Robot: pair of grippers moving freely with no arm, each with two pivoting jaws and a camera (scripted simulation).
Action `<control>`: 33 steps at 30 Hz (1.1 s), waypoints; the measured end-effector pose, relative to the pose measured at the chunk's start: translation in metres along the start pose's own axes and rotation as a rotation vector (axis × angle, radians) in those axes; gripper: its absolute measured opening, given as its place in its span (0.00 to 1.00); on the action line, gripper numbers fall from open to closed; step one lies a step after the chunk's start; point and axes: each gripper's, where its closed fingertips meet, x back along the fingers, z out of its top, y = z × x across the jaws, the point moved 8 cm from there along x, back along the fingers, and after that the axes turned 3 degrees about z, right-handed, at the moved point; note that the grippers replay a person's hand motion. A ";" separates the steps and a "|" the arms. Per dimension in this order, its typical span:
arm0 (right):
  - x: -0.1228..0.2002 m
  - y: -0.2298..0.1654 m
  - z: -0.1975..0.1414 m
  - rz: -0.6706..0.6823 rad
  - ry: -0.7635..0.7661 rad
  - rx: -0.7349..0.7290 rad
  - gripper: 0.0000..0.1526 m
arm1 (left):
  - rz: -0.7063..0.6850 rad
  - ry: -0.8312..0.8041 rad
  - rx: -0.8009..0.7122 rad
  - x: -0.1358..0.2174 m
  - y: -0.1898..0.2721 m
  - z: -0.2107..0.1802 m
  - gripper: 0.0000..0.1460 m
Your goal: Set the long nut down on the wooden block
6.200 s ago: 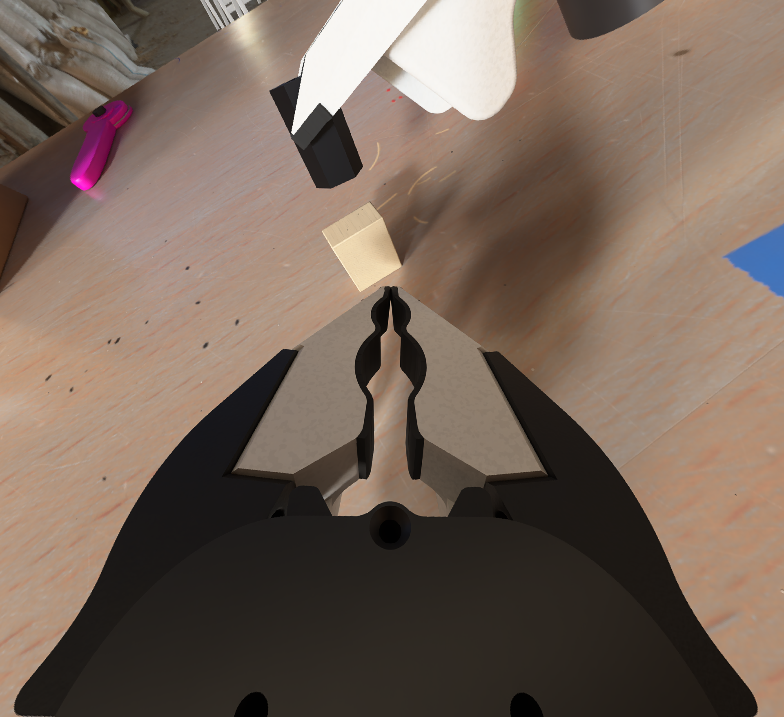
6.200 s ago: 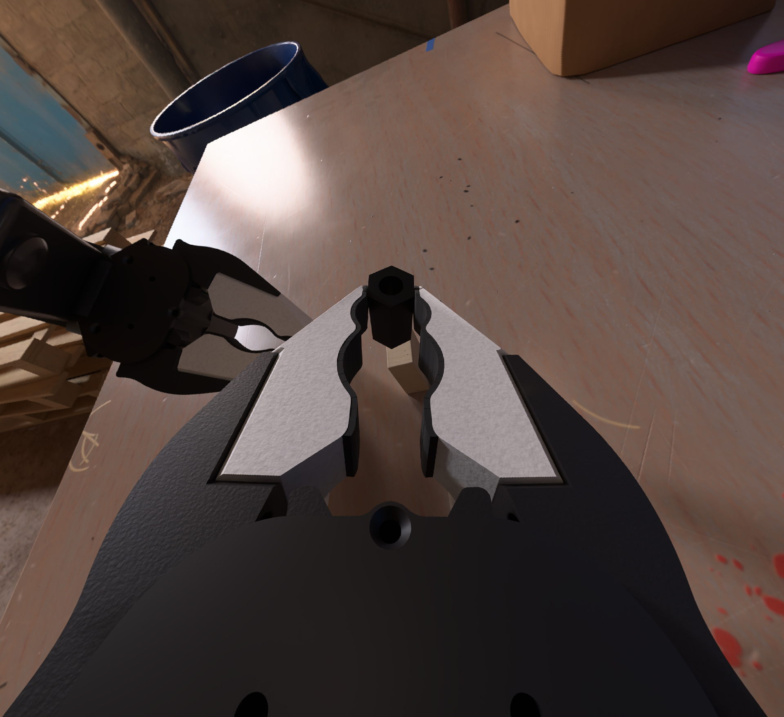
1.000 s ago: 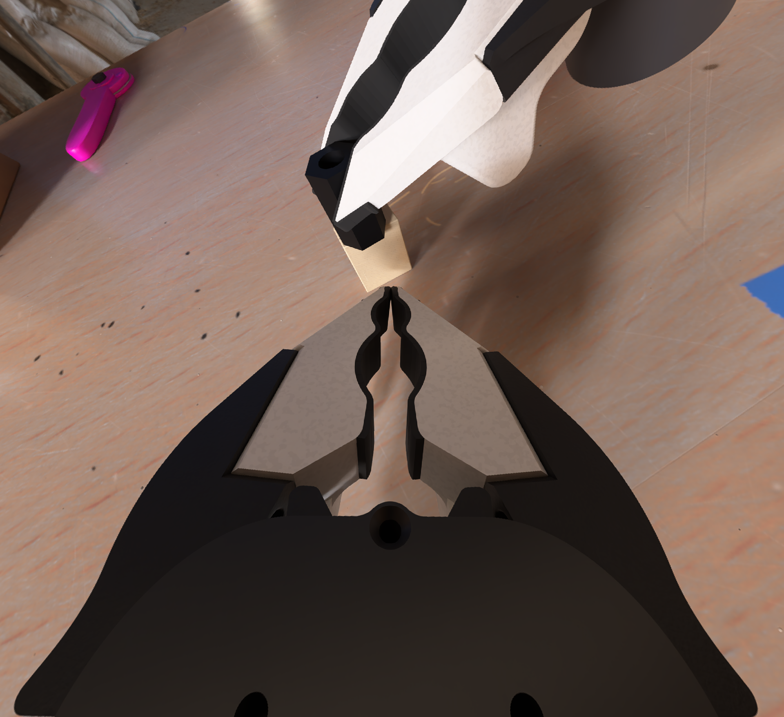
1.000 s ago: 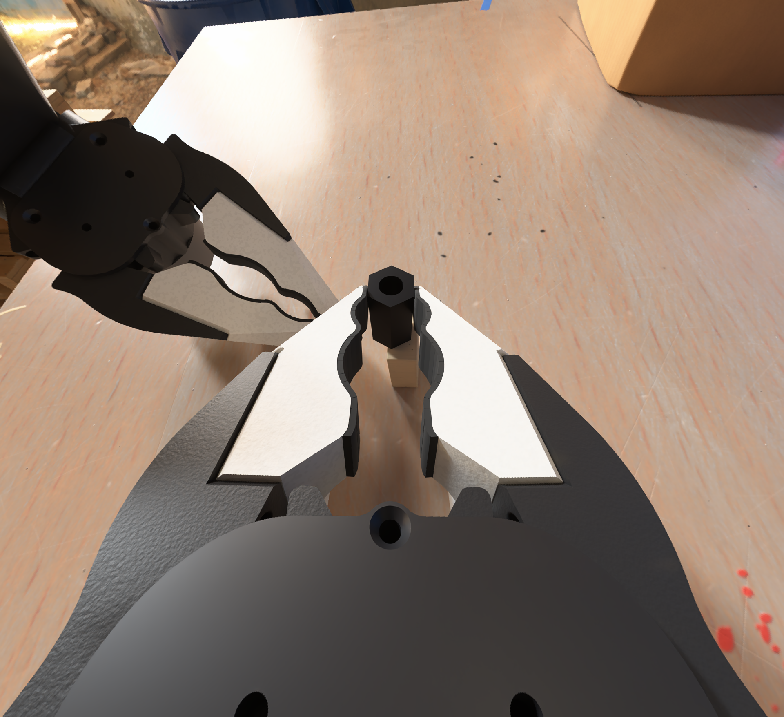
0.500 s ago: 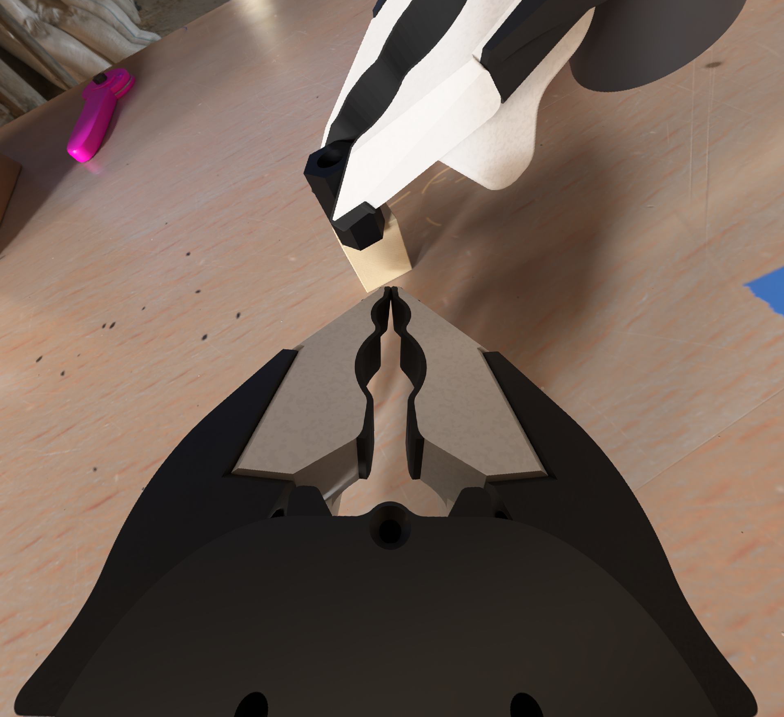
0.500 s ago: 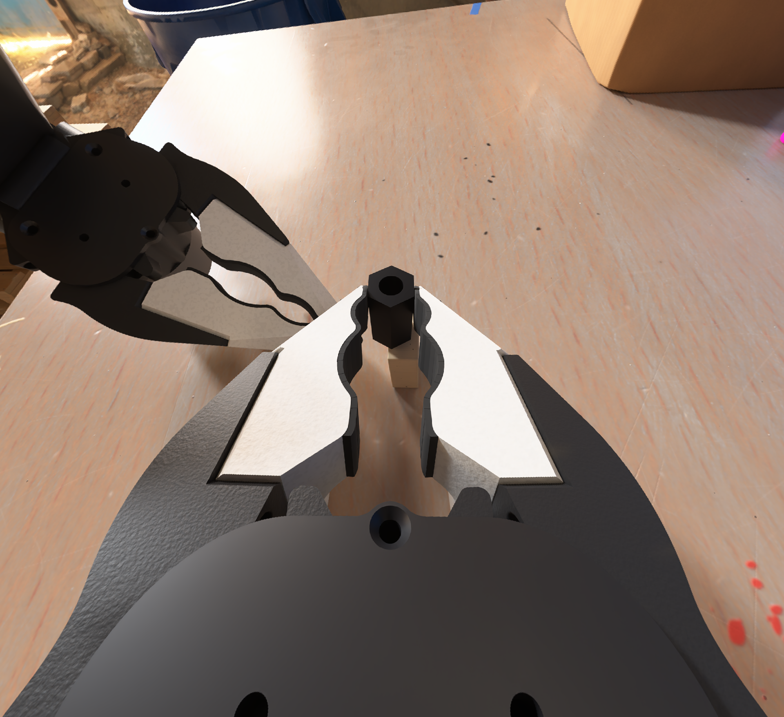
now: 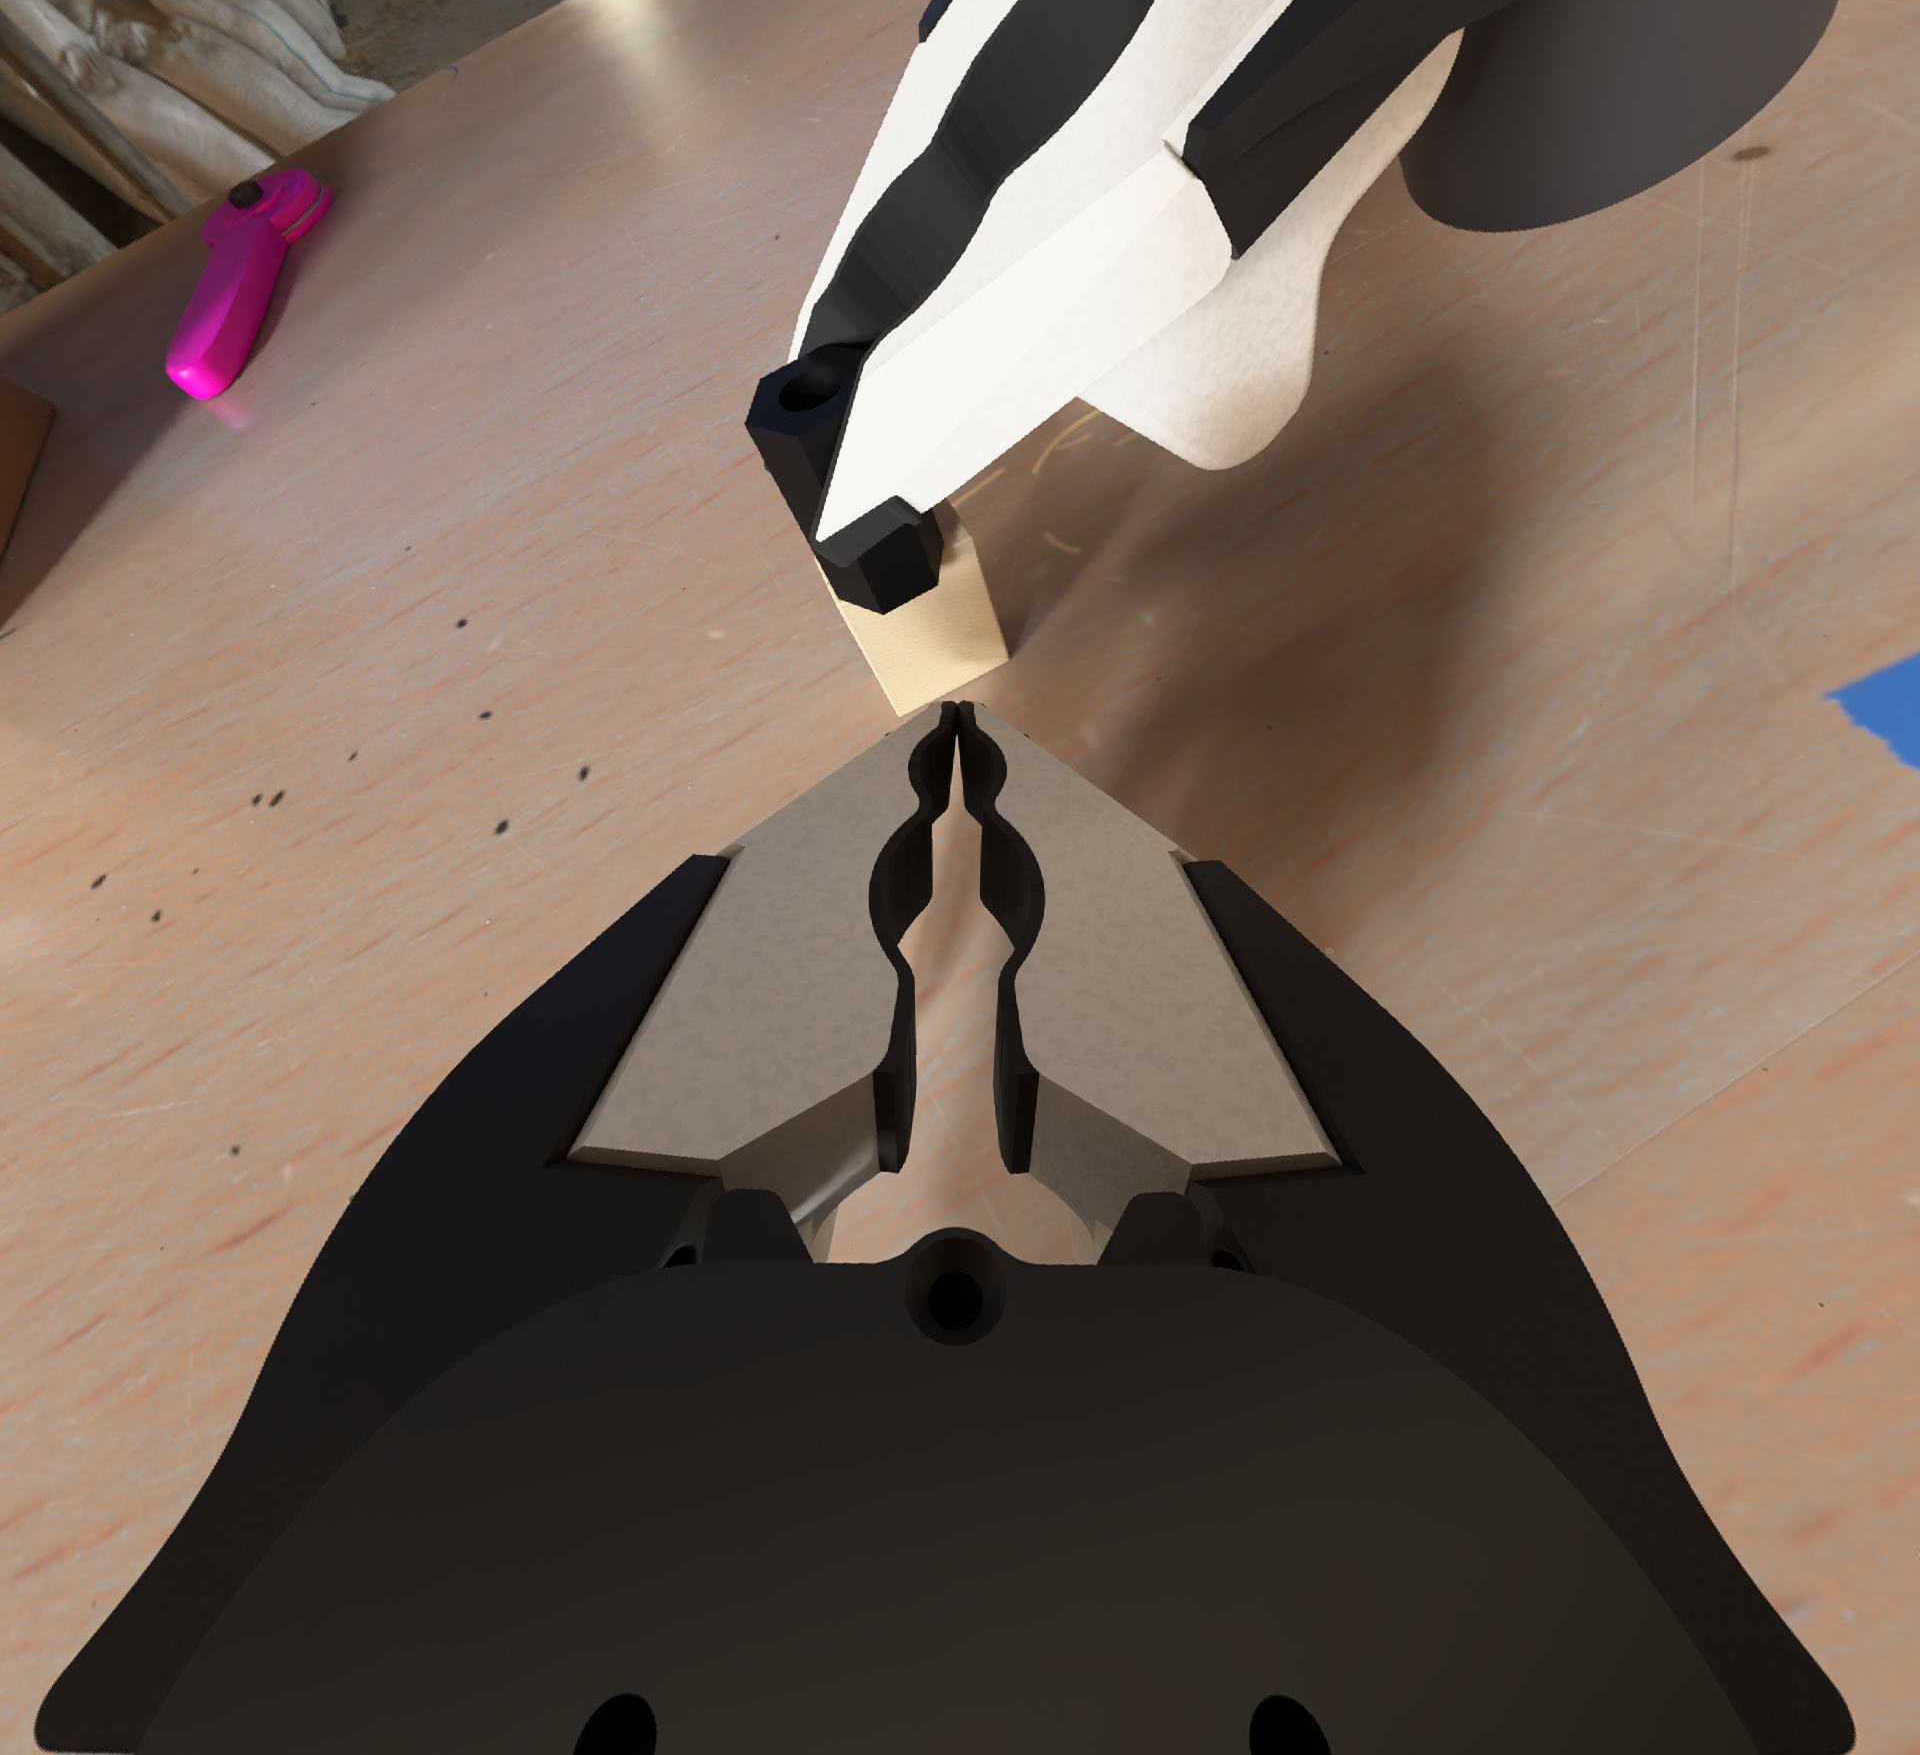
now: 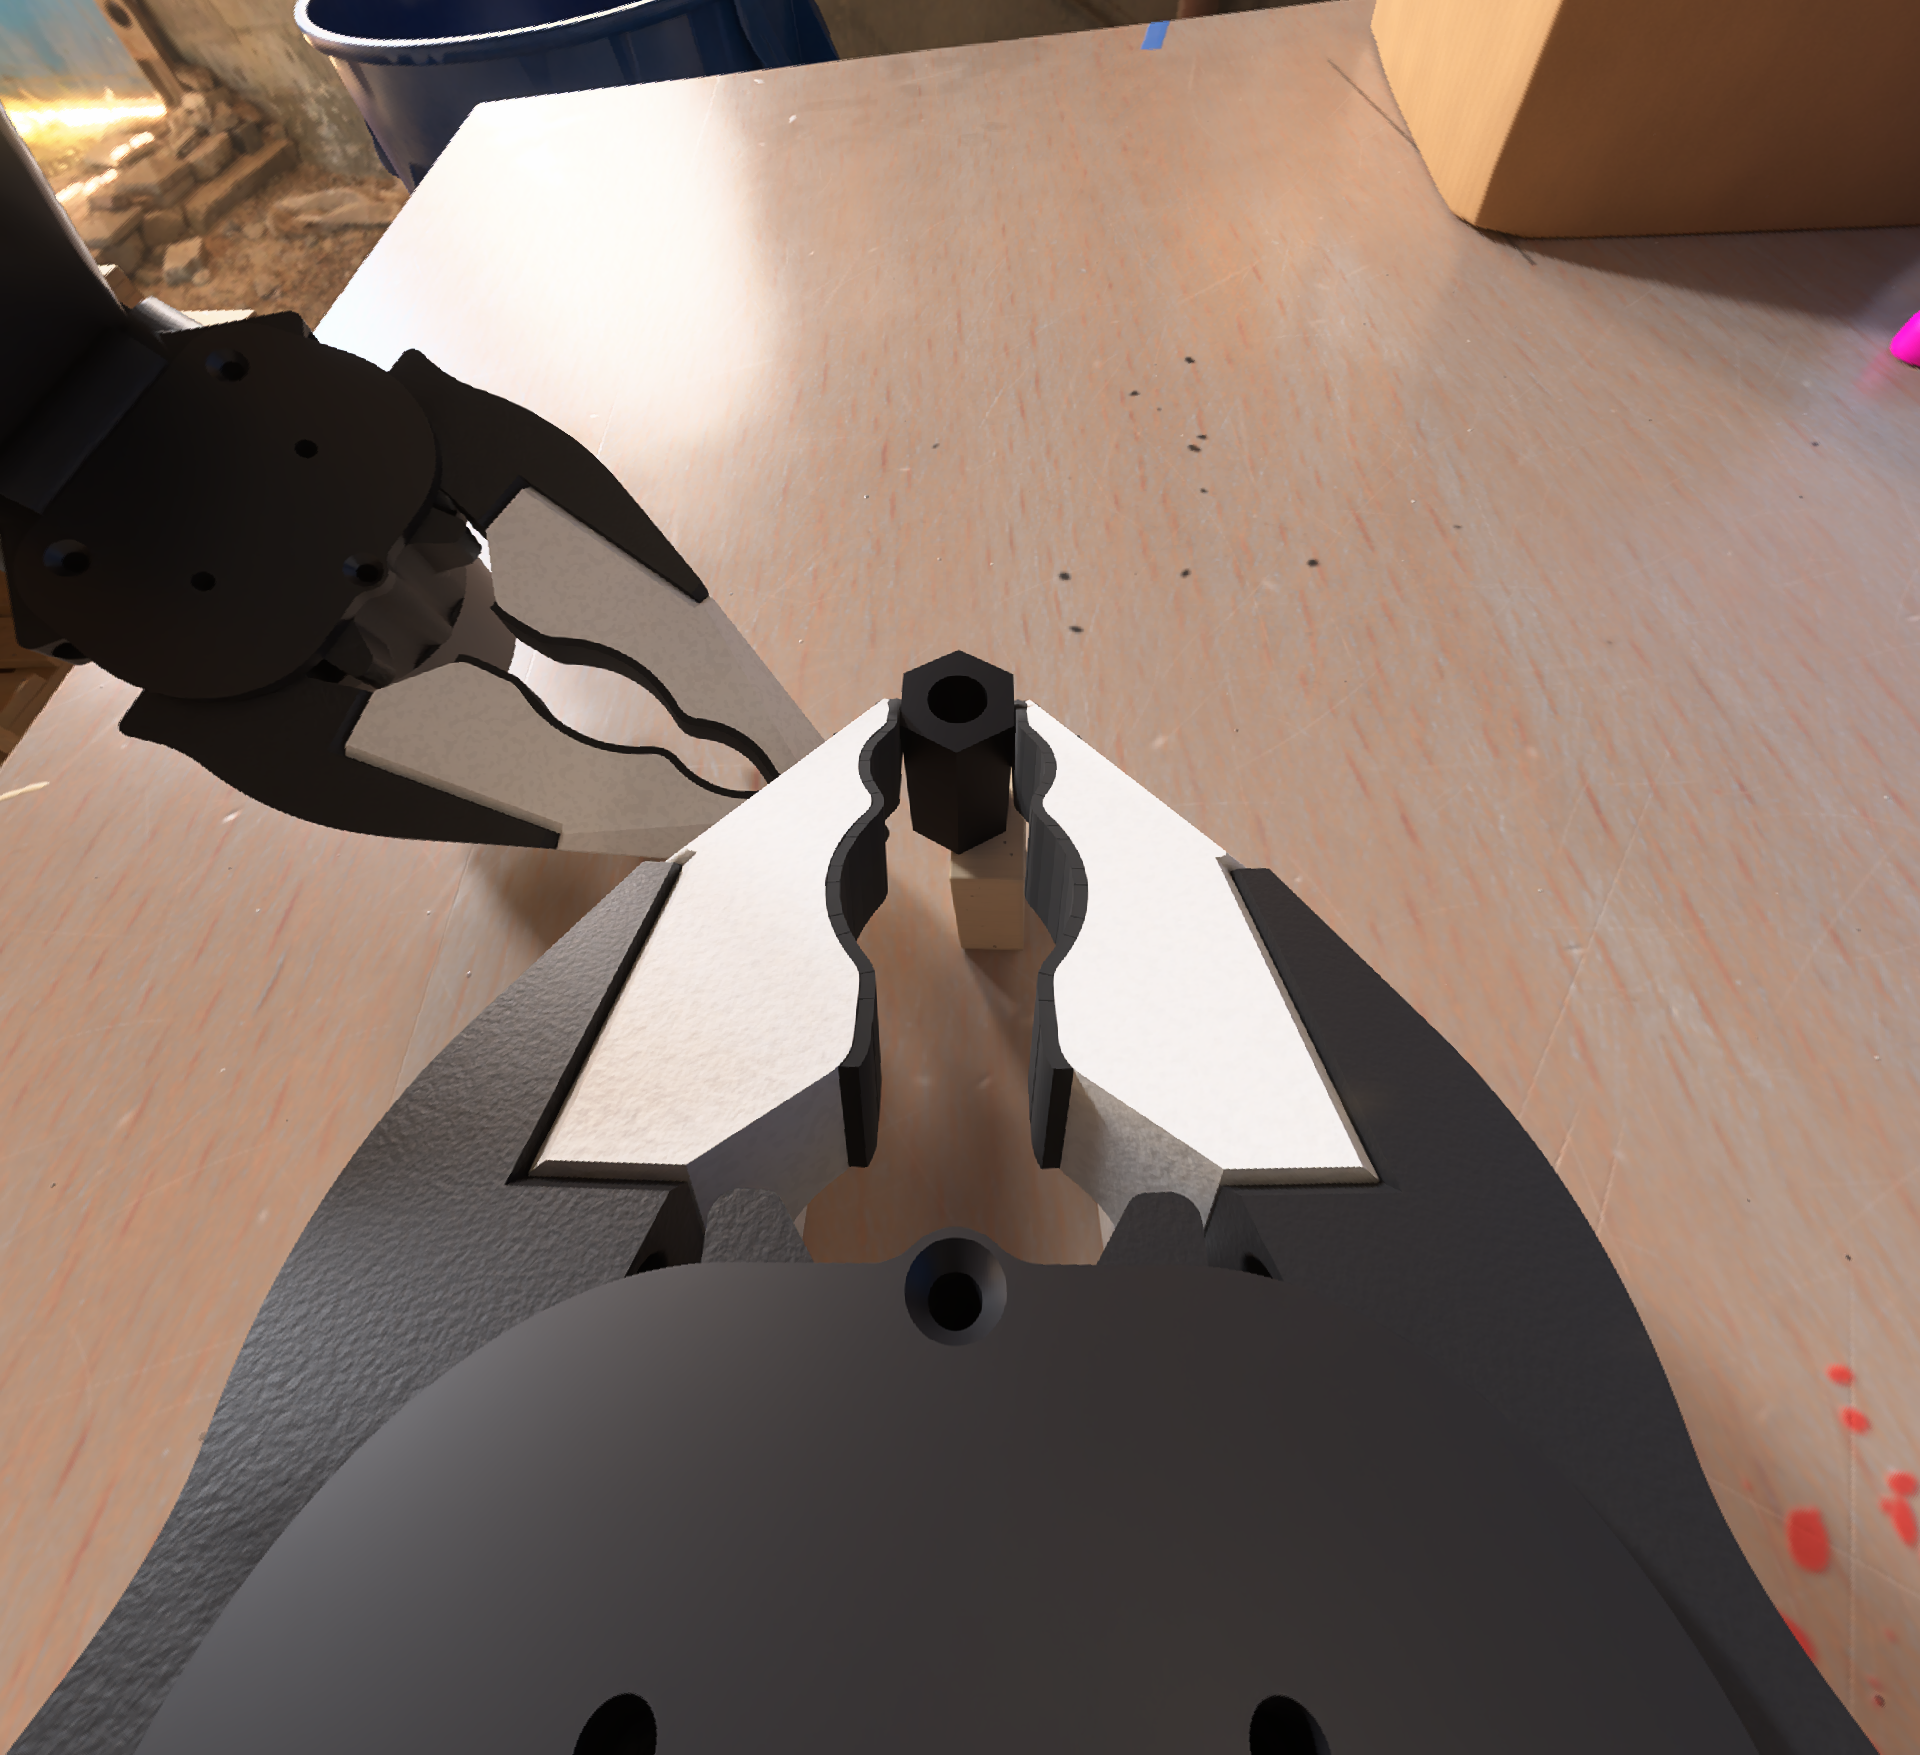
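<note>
My right gripper [image 8: 956,718] is shut on the long black hex nut [image 8: 956,760], held upright with its lower end on or just above the small wooden block [image 8: 987,900] on the table. In the left wrist view the nut [image 7: 883,552] shows at the tips of the white right gripper [image 7: 868,479], over the block [image 7: 935,635]. My left gripper [image 7: 956,713] is shut and empty, its tips right next to the block's near side. It also shows in the right wrist view [image 8: 764,775], at the left.
A pink tool [image 7: 244,282] lies at the far left of the wooden table [image 7: 520,562]. A cardboard box [image 8: 1662,32] stands at the far right corner. A blue barrel [image 8: 561,12] stands beyond the table's far edge. Red specks [image 8: 1839,1497] mark the near right.
Over six seconds the right gripper has lowered the nut from above the block down onto it. In the last second there is only a slight shift.
</note>
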 end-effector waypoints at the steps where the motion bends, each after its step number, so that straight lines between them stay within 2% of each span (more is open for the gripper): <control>1: 0.000 0.000 0.000 0.000 -0.001 0.002 0.13 | 0.000 0.000 0.000 0.000 0.000 0.000 0.00; 15: 0.000 0.000 0.000 -0.009 -0.002 -0.010 0.13 | 0.011 0.002 -0.004 0.000 0.000 0.000 0.00; 20: 0.002 0.000 0.000 -0.038 -0.009 0.010 0.13 | 0.065 -0.005 -0.020 0.005 -0.001 -0.002 0.00; 21: 0.002 0.000 0.000 -0.046 -0.014 0.011 0.13 | 0.065 -0.003 -0.008 0.007 -0.001 -0.002 0.03; 23: 0.004 0.000 0.000 -0.061 -0.028 0.004 0.15 | 0.030 -0.014 0.032 0.007 -0.001 -0.001 0.16; 25: 0.006 -0.001 0.000 -0.075 -0.042 -0.007 0.18 | -0.007 -0.031 0.063 0.006 0.000 -0.001 0.23; 29: 0.018 -0.003 0.000 -0.099 -0.035 -0.057 0.20 | 0.002 -0.035 0.049 0.003 0.002 0.001 0.23; 33: 0.045 -0.011 -0.005 -0.110 -0.031 -0.084 0.22 | 0.034 -0.049 0.031 0.001 0.003 0.003 0.23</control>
